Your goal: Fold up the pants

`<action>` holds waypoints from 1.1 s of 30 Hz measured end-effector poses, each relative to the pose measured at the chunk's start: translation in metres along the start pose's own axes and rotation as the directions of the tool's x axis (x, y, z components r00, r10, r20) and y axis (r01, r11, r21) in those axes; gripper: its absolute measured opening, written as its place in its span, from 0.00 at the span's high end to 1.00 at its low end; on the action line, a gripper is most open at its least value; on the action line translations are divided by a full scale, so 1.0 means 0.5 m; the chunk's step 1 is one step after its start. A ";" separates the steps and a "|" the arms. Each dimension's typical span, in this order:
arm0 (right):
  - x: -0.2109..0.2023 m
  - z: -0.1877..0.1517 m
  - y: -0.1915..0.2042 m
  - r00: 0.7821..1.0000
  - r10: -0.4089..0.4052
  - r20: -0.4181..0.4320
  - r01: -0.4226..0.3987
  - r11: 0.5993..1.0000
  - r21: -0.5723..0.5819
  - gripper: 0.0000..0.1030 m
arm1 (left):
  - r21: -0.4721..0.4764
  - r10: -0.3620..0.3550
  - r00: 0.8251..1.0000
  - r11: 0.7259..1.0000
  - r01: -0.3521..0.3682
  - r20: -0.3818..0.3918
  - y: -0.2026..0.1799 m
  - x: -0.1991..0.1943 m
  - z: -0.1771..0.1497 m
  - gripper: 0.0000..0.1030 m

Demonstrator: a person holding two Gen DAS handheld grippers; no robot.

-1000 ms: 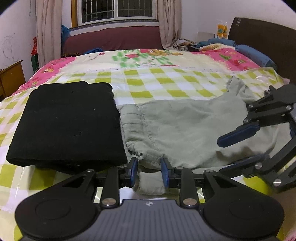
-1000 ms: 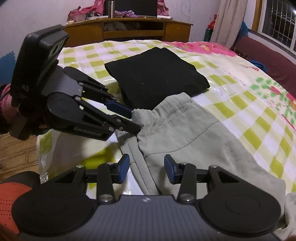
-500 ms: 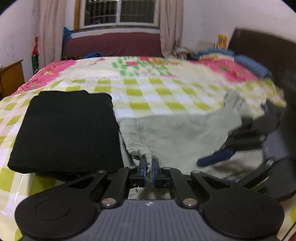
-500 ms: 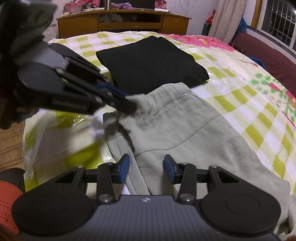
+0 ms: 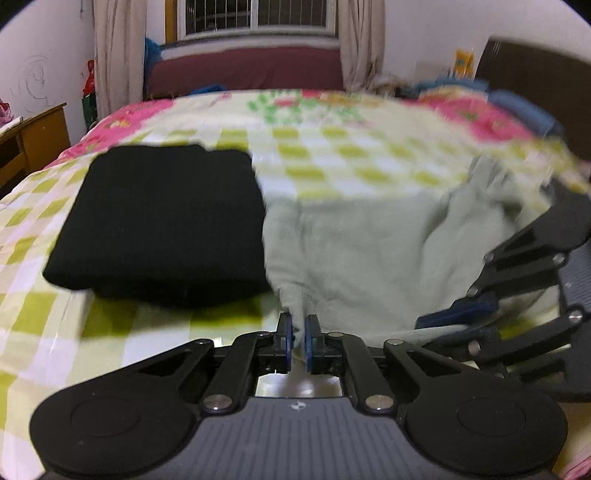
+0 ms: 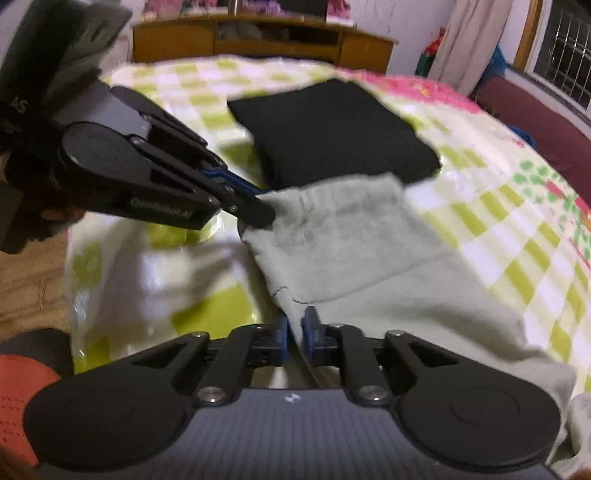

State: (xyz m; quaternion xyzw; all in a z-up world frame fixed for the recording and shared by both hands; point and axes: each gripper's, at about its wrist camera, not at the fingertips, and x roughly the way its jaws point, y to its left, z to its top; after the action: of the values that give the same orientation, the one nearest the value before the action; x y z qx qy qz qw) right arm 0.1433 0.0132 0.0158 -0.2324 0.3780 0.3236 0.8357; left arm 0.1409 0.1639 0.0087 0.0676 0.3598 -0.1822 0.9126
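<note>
Right, the grey-green sweatpants lie spread across the bed, soft fleecy cloth with a gathered elastic waistband at the end next to a neatly folded black garment, a flat rectangular stack that touches the waistband's edge. The left gripper has its blue pads pinched on a corner of that waistband, cloth bunched between them; its jaws have just eased a shade wider yet they grip the fabric. The right gripper has just been closing and now clamps the near edge of the pants further along, a fold of cloth caught between its pads. Beneath it all is a bedsheet in yellow-green and white checks with pink flowered patches, glossy where it drapes over the bed's edge. A wooden desk stands beyond the bed, and a curtained window is on the far wall.
</note>
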 end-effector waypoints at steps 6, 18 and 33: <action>-0.051 -0.012 -0.008 0.998 0.014 0.059 -0.017 0.998 0.057 0.57 | 0.006 0.066 0.997 0.998 -0.066 0.027 -0.008 -0.039 -0.007 0.71; -0.234 -0.234 -0.342 0.930 -0.363 -0.047 0.318 0.737 0.597 0.50 | 0.090 -0.050 0.991 0.995 0.039 0.126 -0.159 -0.081 0.037 0.71; -0.193 -0.474 -0.690 0.918 -0.387 0.083 -0.007 0.194 0.981 0.48 | 0.196 -0.313 0.948 0.927 0.320 -0.064 -0.448 0.126 0.078 0.71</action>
State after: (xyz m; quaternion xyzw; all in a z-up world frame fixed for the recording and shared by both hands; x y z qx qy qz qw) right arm 0.2277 -0.4077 -0.0027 0.3477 0.3257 -0.0588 0.8773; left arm 0.1225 -0.0709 -0.0040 0.1046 0.3599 -0.3616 0.8537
